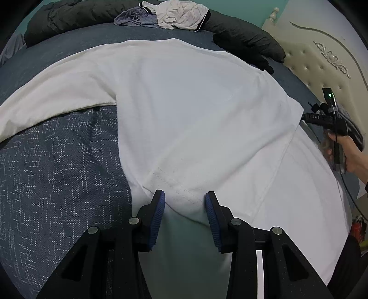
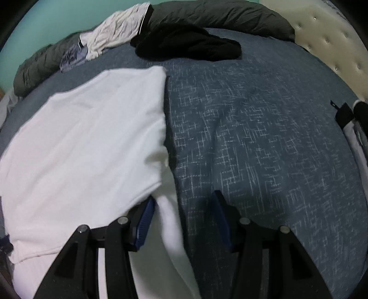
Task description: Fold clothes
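Both the left gripper [image 1: 185, 199] and the right gripper [image 2: 184, 202] point steeply downward, jaws parted.

A white shirt [image 1: 184, 110] lies spread, partly folded, on the blue bedspread [image 1: 57, 172].

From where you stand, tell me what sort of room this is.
Most likely a bedroom. A bed with a blue patterned bedspread fills the view, a cream tufted headboard stands at one end, and a white shirt lies spread on it.

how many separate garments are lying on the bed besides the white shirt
3 visible: a crumpled white garment and a blue-grey one at the far edge, and a black one nearer. The dark green bedding roll may hide more.
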{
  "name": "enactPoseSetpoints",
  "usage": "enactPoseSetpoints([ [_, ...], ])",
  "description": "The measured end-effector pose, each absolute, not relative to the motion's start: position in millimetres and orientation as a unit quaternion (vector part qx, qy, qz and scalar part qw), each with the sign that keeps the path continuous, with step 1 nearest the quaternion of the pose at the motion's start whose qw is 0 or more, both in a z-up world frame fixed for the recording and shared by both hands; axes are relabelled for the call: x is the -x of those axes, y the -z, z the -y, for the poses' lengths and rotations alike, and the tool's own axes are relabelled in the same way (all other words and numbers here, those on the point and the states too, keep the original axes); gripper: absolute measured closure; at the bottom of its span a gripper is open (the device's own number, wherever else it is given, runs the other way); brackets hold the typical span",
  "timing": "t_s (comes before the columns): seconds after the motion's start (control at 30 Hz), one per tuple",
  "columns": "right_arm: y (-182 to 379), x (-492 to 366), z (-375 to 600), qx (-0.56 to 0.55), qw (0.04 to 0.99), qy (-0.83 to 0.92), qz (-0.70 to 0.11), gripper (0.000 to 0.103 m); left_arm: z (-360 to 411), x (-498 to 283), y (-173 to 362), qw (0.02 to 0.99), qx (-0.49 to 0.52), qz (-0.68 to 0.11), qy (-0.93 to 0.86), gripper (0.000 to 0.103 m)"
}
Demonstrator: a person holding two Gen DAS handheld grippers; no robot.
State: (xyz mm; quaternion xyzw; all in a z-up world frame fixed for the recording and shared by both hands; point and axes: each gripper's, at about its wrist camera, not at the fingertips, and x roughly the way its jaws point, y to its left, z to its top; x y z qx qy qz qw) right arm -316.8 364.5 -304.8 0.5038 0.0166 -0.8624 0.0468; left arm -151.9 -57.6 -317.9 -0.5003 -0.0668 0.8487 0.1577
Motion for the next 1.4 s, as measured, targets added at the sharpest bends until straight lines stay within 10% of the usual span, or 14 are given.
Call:
enactPoseSetpoints([
  [0.83,260,297,-409,-0.468,0.067,0.879,0.067,0.053,61,148,318,0.159,0.501,0.074,-0.848,0.062],
  [1.13,288,316,-385,-0.502,0.057,0.863,0.023,0.096,63,150,318,0.163,0.503,0.076,-0.846,0.062],
  [1.4,272,312,-404,-0.472,0.029,0.88,0.05,0.096,65,151,320,0.166,0.502,0.076,-0.845,0.061],
])
